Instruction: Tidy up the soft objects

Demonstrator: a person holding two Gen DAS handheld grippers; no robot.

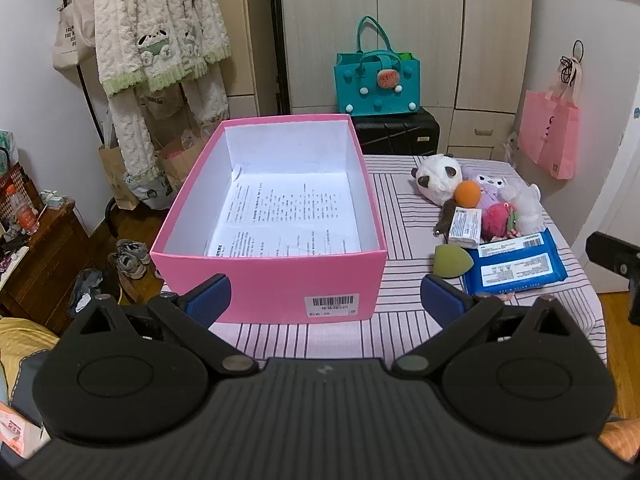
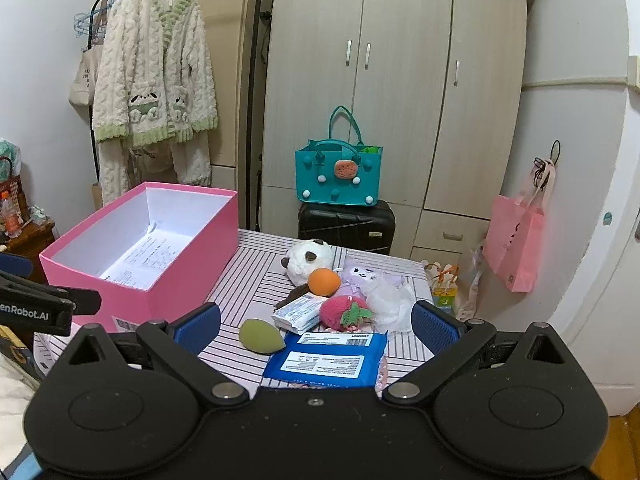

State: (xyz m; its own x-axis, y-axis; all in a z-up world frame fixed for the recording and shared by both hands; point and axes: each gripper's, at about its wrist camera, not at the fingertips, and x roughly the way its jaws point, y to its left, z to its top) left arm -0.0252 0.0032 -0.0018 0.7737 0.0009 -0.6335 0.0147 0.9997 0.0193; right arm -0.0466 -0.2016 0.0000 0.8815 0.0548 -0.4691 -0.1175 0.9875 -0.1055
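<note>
Between the blue pads of the left gripper (image 1: 325,300) sits only the near wall of the pink box (image 1: 264,280); the jaws stand wide apart and hold nothing. The box is open, its white inside bare but for printed paper sheets (image 1: 288,216) lying flat on the bottom. It rests on the striped tablecloth (image 1: 404,216) at the table's left part.

The right gripper (image 2: 316,326) likewise has its jaws spread wide and empty, hovering over the near edge of the soft things. Just ahead of its pads lies a blue wipes pack (image 2: 328,360), flat, label up. Beside that pack's left corner sits a green makeup sponge (image 2: 260,336). Behind the pack lie a small white packet (image 2: 298,314) and a pink strawberry plush (image 2: 346,312), touching each other. Farther back an orange ball (image 2: 324,282) rests against a panda plush (image 2: 308,258) and a purple plush (image 2: 360,278), with a white fluffy piece (image 2: 386,300) at the right of the heap. The whole heap lies to the right of the box, apart from it.

Beyond the table a teal bag (image 2: 338,176) stands on a black suitcase (image 2: 346,226) in front of a wardrobe (image 2: 400,80). A pink bag (image 2: 516,244) hangs at the right, and a fleecy robe (image 2: 154,80) hangs on a rack at the left.
</note>
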